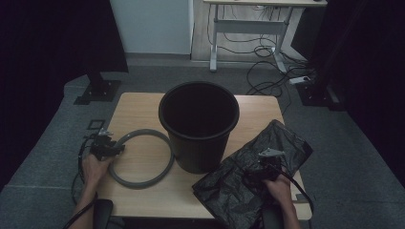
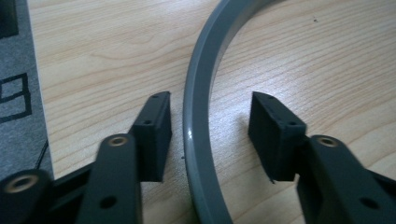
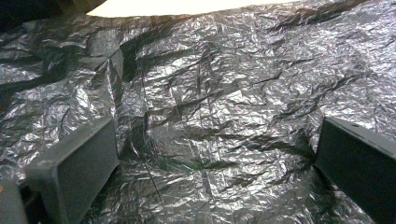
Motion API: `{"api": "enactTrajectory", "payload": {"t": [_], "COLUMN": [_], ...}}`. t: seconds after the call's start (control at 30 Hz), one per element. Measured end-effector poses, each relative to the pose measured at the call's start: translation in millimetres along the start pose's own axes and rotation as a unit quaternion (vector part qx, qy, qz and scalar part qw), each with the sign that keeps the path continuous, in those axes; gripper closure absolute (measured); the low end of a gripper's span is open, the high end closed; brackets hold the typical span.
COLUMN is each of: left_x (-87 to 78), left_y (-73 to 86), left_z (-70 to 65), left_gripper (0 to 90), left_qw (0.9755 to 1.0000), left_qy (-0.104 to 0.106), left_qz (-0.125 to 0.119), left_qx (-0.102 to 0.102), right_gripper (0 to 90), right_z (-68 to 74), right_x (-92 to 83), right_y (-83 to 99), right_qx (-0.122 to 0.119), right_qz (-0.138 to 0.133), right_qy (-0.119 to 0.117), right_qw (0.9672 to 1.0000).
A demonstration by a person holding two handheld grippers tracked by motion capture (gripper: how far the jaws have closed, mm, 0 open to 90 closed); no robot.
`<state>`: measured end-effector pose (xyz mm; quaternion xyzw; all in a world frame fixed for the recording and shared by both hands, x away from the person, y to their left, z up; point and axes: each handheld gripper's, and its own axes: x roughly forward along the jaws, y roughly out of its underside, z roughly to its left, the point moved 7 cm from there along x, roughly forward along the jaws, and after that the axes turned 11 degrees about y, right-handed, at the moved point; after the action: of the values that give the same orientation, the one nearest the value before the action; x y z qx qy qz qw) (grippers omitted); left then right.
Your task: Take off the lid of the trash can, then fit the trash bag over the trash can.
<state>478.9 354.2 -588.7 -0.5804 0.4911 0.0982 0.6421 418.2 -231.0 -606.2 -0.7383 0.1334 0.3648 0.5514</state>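
A person's two forearms reach in over a wooden table [image 1: 143,107]. The left hand [image 1: 94,167] lies at the table's left edge, its left gripper [image 2: 210,135] held low with jaws parted on either side of a grey ring [image 1: 143,160]; the pads stand clear of the band, which lies flat on the wood just left of a black bucket [image 1: 199,125]. The right hand [image 1: 278,183] holds the right gripper [image 3: 215,154] over a crumpled black plastic bag [image 1: 258,167], jaws spread wide, gripping nothing.
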Motion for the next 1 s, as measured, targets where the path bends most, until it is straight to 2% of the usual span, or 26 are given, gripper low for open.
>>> {"api": "enactTrajectory", "payload": {"t": [0.3,0.37,0.43,0.9,1.0], "left_x": [3.9,5.7,8.4,7.8,7.8], "left_y": [6.5,7.4,8.7,10.0,9.9], "left_z": [-7.7,-9.1,-10.2,-9.8,-9.7], "left_gripper": [13.3,9.3,0.0,0.0,0.0], "left_qw": [0.9995,0.9995,0.9996,0.9994,0.9995], "left_qy": [0.019,0.02,0.018,0.021,0.02], "left_qz": [0.006,0.005,0.003,-0.002,-0.002], "left_qx": [0.023,0.024,0.023,0.027,0.026], "right_gripper": [0.0,0.0,0.0,0.0,0.0], "right_z": [0.0,0.0,0.0,0.3,0.1], "right_x": [0.0,0.0,0.0,-0.8,-2.3], "right_y": [0.0,0.0,0.0,0.6,0.8], "right_qx": [0.0,0.0,0.0,-0.003,-0.009], "right_qz": [0.0,0.0,0.0,0.0,0.011], "right_qy": [0.0,0.0,0.0,-0.004,-0.006], "right_qw": [1.0,1.0,1.0,1.0,0.9999]}}
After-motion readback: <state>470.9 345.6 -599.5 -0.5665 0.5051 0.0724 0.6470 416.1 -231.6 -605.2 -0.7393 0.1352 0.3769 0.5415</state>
